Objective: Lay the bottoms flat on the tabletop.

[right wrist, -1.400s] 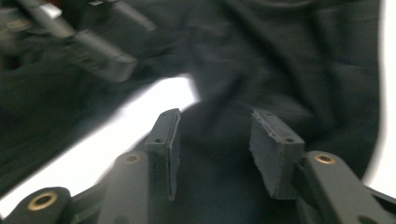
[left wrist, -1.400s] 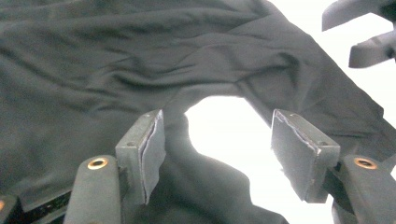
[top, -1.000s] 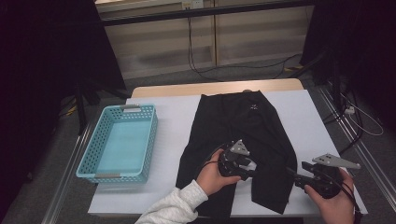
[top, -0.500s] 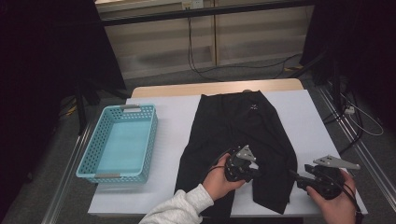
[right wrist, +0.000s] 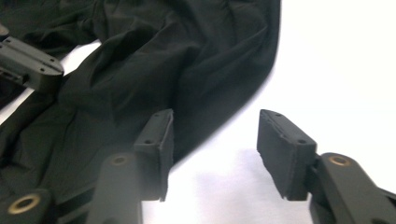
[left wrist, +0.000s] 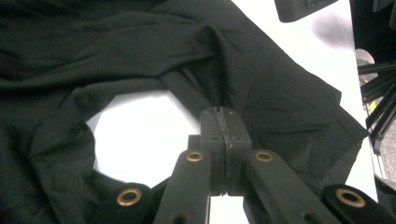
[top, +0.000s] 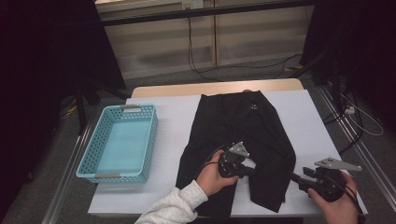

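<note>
A pair of black shorts [top: 243, 126] lies flat on the white table [top: 173, 121], waistband at the far end. My left gripper [top: 253, 171] sits at the inner hem between the two legs. Its jaws are shut on a fold of the shorts [left wrist: 261, 84], pinched at the left gripper's tips [left wrist: 224, 122]. My right gripper [top: 295, 178] rests at the outer hem of the right leg. In its own view the right gripper [right wrist: 212, 140] is open and its jaws have just been closing. One finger [right wrist: 156, 140] lies over the fabric edge [right wrist: 187, 70], the other over bare table.
A light blue plastic basket [top: 152, 135] stands with nothing in it at the table's left. Beyond the far edge are a floor with cables [top: 196, 65] and dark stands [top: 331, 70]. The left gripper's body [right wrist: 28, 63] shows in the right gripper view.
The left hand has shifted slightly at the shorts' inner hem and its sleeve has moved a little. The right hand has kept its place.
</note>
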Motion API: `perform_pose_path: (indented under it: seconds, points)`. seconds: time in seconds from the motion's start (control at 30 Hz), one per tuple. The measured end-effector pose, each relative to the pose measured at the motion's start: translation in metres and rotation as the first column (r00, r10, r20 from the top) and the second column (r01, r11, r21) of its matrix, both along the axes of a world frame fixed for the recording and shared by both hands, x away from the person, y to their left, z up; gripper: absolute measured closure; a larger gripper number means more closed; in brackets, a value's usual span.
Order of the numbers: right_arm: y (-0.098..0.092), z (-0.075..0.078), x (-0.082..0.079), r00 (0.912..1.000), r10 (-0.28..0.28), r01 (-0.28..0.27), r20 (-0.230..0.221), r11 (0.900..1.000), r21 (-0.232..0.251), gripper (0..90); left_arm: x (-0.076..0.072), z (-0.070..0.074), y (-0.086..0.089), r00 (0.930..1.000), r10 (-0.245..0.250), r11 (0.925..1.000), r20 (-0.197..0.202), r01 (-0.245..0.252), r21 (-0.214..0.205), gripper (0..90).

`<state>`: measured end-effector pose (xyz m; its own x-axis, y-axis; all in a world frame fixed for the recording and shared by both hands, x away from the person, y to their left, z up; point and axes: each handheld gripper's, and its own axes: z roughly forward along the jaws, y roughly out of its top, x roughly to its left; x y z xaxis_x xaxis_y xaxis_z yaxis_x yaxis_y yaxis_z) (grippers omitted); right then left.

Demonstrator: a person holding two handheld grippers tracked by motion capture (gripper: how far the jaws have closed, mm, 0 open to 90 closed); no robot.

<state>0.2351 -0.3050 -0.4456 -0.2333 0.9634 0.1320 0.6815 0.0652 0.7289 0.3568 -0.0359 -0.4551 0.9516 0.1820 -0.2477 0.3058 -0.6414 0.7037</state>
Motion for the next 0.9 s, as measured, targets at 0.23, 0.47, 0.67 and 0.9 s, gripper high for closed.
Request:
perform_pose_path:
  seconds: [0.23, 0.47, 0.67, 0.9]
  points:
    - [0.018, -0.010, 0.006, 0.9979, 0.059, -0.060, -0.026, 0.9977, -0.031, 59.2, -0.002, -0.003, -0.002, 0.9999, -0.011, 0.9999, -0.001, 0.011, 0.004, 89.6]
    - [0.024, -0.014, 0.011, 0.9951, 0.096, -0.097, -0.023, 0.9939, -0.053, 90.0, -0.002, -0.005, -0.002, 0.9998, -0.010, 0.9999, -0.014, 0.010, 0.004, 90.0]
    - [0.016, -0.010, 0.009, 0.9940, 0.105, -0.106, -0.031, 0.9942, -0.021, 90.0, 0.000, -0.004, 0.000, 0.9997, 0.000, 0.9999, -0.024, 0.001, 0.012, 90.0]
    - [-0.011, 0.003, -0.002, 0.9975, 0.071, -0.070, -0.002, 0.9970, 0.031, 90.0, 0.000, -0.005, 0.000, 0.9989, -0.004, 1.0000, -0.048, 0.004, 0.003, 90.0]
